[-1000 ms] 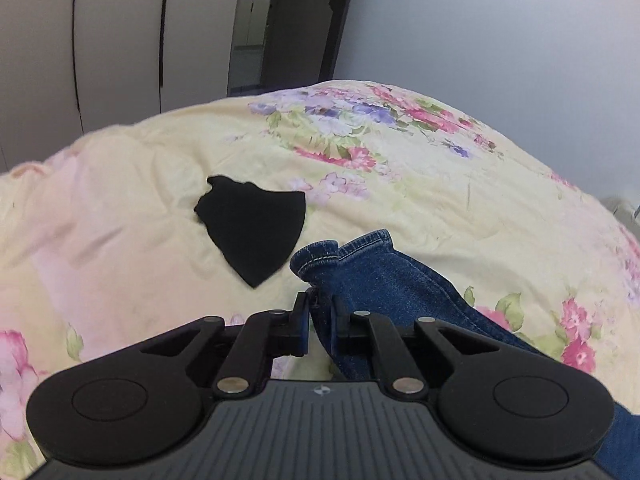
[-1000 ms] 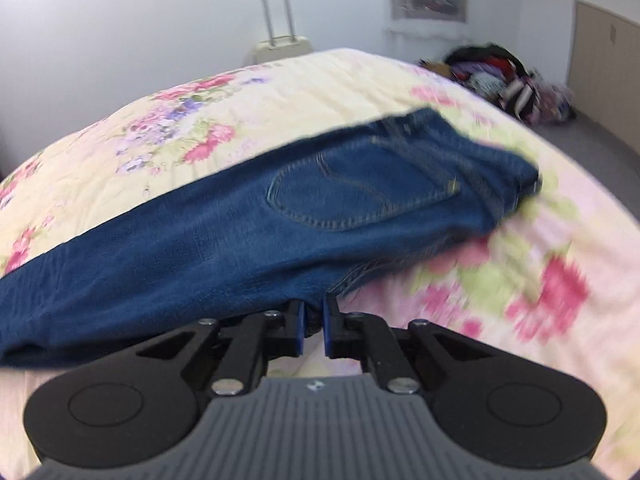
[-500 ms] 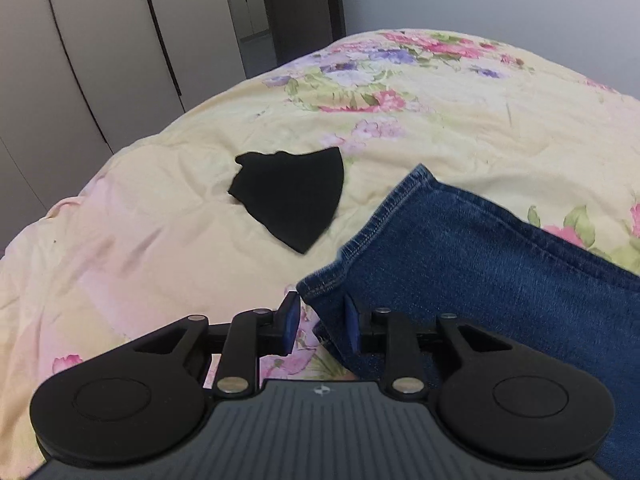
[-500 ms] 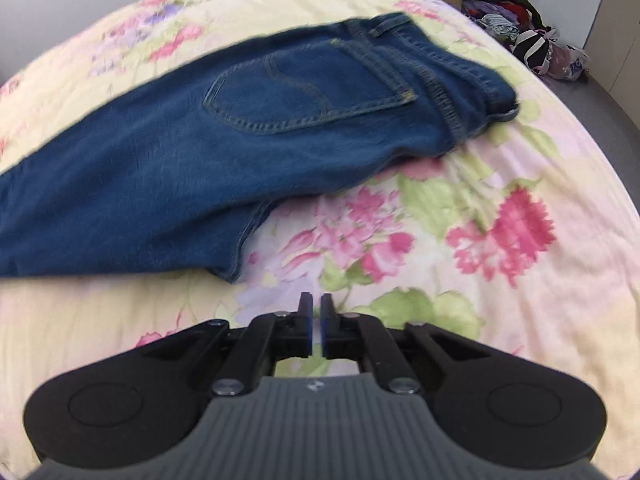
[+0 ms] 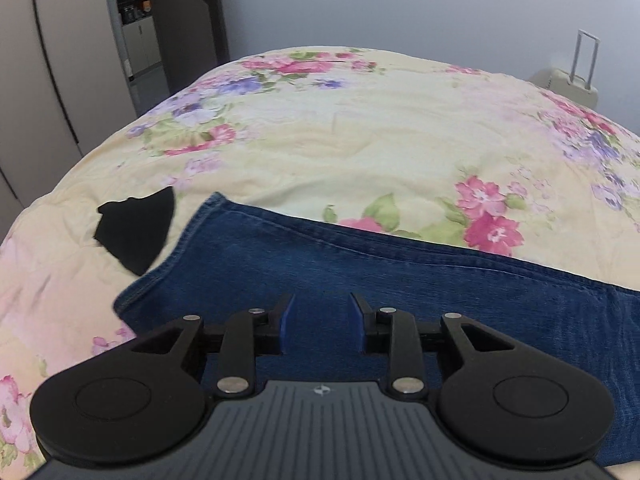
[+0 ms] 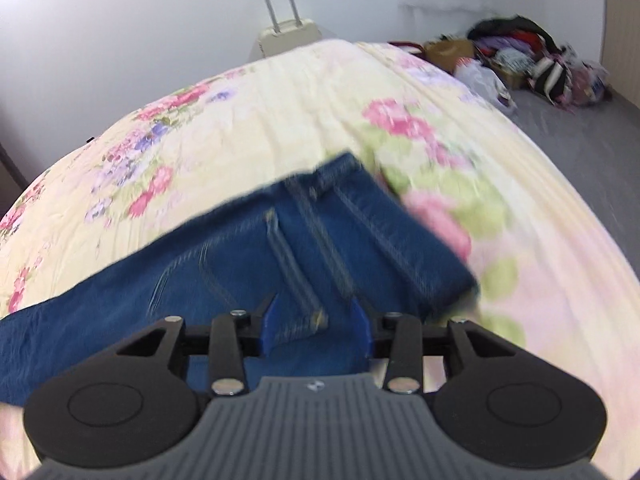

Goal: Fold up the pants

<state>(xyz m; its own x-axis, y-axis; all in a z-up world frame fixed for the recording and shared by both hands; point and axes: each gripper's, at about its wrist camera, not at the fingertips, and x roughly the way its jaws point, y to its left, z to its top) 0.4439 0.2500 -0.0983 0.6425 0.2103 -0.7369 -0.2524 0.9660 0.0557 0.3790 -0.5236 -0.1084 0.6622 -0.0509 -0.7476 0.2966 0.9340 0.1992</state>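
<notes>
Blue jeans (image 5: 360,264) lie flat across the flowered bed cover (image 5: 360,140), hem end at the left. My left gripper (image 5: 322,300) hovers over the leg near that hem; its jaws are opening and the blue pads press on nothing. In the right wrist view the waistband end of the jeans (image 6: 240,264) lies under my right gripper (image 6: 316,304). Its jaws are opening too; denim with a seam shows between the fingers, but the pads do not clamp it. This view is blurred by motion.
A small black cloth (image 5: 136,232) lies on the cover left of the hem. A cream suitcase (image 6: 286,36) stands beyond the bed's far edge. A pile of clothes and bags (image 6: 532,60) sits on the floor at the right. Wardrobe doors (image 5: 48,80) line the left.
The left gripper let go of the hem, opened and slid right over the leg. The right gripper went from shut to open and swung over the waistband end.
</notes>
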